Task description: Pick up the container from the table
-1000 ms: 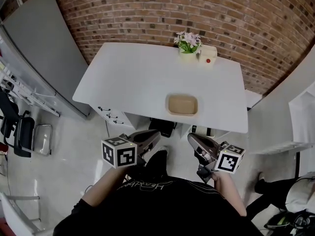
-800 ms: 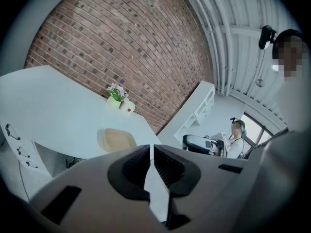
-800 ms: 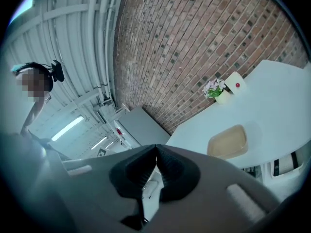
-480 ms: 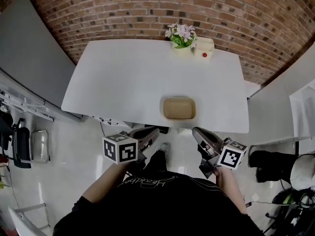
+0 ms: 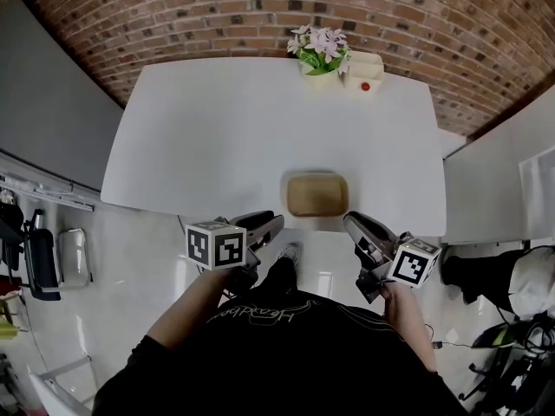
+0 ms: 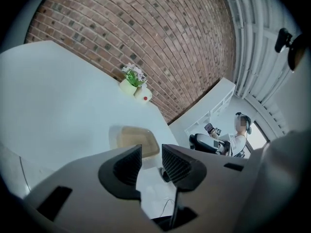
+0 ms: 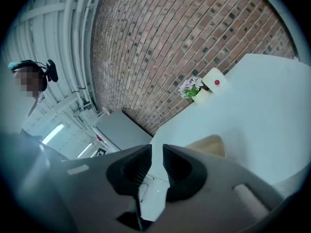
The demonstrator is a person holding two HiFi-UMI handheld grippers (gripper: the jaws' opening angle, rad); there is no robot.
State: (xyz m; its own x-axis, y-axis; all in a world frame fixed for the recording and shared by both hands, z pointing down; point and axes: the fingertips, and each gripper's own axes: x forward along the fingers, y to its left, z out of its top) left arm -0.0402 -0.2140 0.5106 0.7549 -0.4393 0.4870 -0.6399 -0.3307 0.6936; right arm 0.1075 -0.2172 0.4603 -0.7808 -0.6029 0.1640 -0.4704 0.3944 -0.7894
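The person is holding both grippers close to the body, at the near edge of the white table (image 5: 217,137). The left gripper (image 5: 276,223) is pointing toward the table. Its jaws have just been opening and are standing a little apart with nothing between them. The right gripper (image 5: 349,220) is doing the same, its jaws having just been opening to a narrow, empty gap. Just beyond and between the two tips, the tan container (image 5: 317,195) is sitting flat near the table's front edge, untouched. At the far edge, a flower pot (image 5: 318,52) and a white box (image 5: 365,68) are standing side by side against the brick wall (image 5: 260,7).
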